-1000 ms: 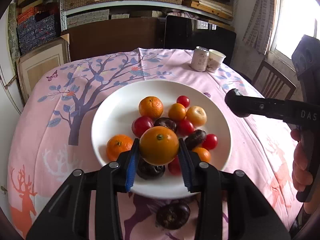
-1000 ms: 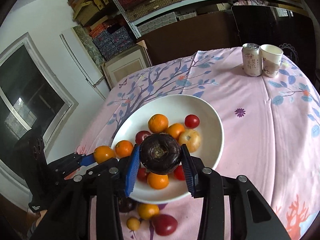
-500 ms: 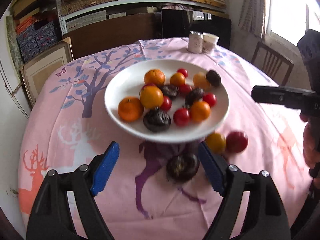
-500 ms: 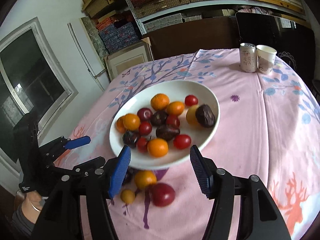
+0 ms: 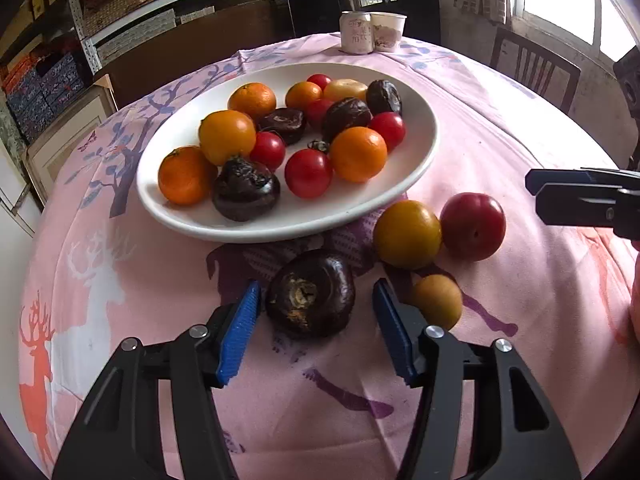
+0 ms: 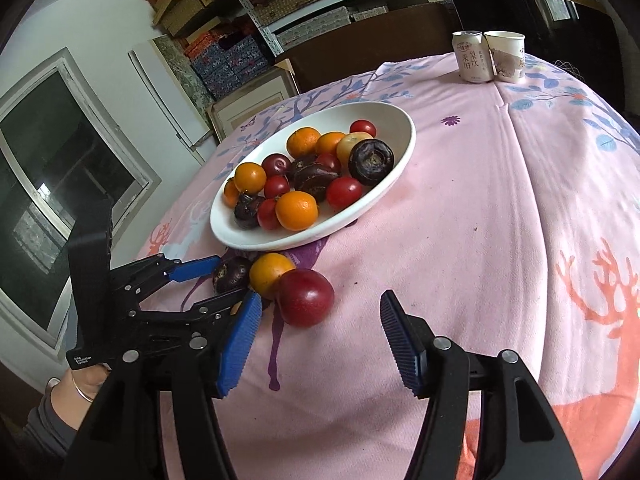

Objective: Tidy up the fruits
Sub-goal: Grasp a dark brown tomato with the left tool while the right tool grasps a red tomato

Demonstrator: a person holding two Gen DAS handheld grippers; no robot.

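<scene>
A white plate holds several oranges, red tomatoes and dark purple fruits. On the cloth in front of it lie a dark purple fruit, an orange fruit, a red plum and a small yellow fruit. My left gripper is open, its jaws on either side of the dark purple fruit. My right gripper is open and empty, just in front of the red plum; it also shows in the left wrist view.
A drink can and a paper cup stand at the table's far edge. A wooden chair is at the right. Shelves with boxes line the back wall.
Both grippers let go of their fruit onto the plate, opened and drew back low. My left gripper now straddles the dark purple fruit on the cloth; my right gripper faces the red plum.
</scene>
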